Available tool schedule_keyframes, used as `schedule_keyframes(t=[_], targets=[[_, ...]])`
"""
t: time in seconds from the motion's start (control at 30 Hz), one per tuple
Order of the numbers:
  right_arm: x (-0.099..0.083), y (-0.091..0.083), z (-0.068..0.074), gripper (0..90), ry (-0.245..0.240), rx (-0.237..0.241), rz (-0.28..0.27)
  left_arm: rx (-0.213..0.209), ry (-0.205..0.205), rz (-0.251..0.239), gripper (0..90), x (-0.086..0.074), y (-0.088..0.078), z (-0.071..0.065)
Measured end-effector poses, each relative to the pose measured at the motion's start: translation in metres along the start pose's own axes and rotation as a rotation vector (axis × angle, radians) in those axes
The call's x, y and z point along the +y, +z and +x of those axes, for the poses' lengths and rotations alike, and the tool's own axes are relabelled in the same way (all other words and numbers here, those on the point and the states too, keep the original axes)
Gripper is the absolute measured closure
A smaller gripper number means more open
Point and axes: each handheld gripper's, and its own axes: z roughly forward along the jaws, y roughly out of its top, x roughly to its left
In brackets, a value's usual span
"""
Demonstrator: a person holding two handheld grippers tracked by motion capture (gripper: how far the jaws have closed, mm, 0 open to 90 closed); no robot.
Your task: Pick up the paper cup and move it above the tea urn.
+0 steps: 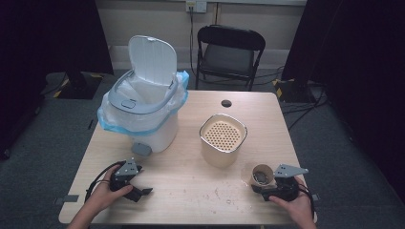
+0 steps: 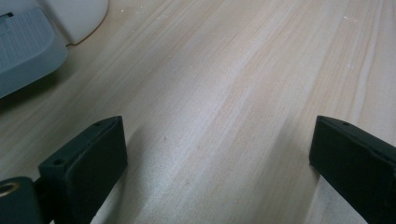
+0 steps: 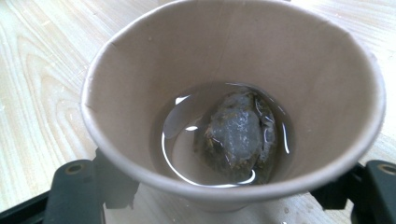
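Paper cup (image 3: 233, 93) with wet tea bag (image 3: 238, 135) is gripped by right claw (image 1: 267, 187) near tabletop (image 1: 191, 191) front | left claw (image 1: 136, 188) spread, unladen | step judged: carrying; strainer (image 1: 222, 136) pour probably next, level hold needed

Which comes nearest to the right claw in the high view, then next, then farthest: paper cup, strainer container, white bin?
1. Paper cup, between the right claw's jaws.
2. Strainer container, mid-table.
3. White bin, far left.

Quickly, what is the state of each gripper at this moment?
Left gripper: open, holding nothing, over the table.
Right gripper: jaws around the paper cup, holding it.
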Motion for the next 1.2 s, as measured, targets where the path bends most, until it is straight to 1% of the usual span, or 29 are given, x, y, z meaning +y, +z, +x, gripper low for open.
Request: schedule_keyframes(t=[0.2, 0.4, 0.57, 0.73, 0.83, 0.9, 0.93, 0.97, 1.0, 1.2], targets=[[-0.001, 0.000, 0.001, 27.9, 0.002, -0.005, -0.011, 0.000, 0.000, 0.000, 3.7, 0.000, 0.000, 0.000], [-0.001, -0.001, 0.002, 31.7, -0.010, -0.016, -0.015, 0.000, 0.001, 0.000, 3.7, 0.000, 0.000, 0.000], [0.000, -0.001, 0.002, 33.5, -0.008, -0.014, -0.016, 0.000, 0.000, 0.000, 3.7, 0.000, 0.000, 0.000], [0.000, -0.002, 0.002, 34.7, -0.017, -0.031, -0.017, 0.000, 0.001, 0.000, 3.6, 0.000, 0.000, 0.000], [-0.003, -0.002, 0.003, 34.6, -0.012, -0.043, -0.033, 0.000, 0.000, 0.000, 3.6, 0.000, 0.000, 0.000], [-0.006, -0.002, 0.002, 33.9, 0.008, -0.044, -0.062, 0.000, 0.000, 0.000, 3.6, 0.000, 0.000, 0.000], [-0.006, -0.002, 0.002, 33.9, 0.008, -0.044, -0.062, 0.000, 0.000, 0.000, 3.6, 0.000, 0.000, 0.000], [-0.008, -0.002, 0.002, 33.9, 0.017, -0.046, -0.074, 0.000, 0.000, 0.000, 3.6, 0.000, 0.000, 0.000], [-0.010, -0.002, 0.002, 33.5, 0.019, -0.046, -0.089, 0.000, 0.001, 0.000, 3.6, 0.000, 0.000, 0.000], [-0.013, 0.000, 0.003, 33.3, 0.021, -0.055, -0.118, 0.000, 0.000, 0.000, 3.6, 0.000, 0.000, 0.000]])
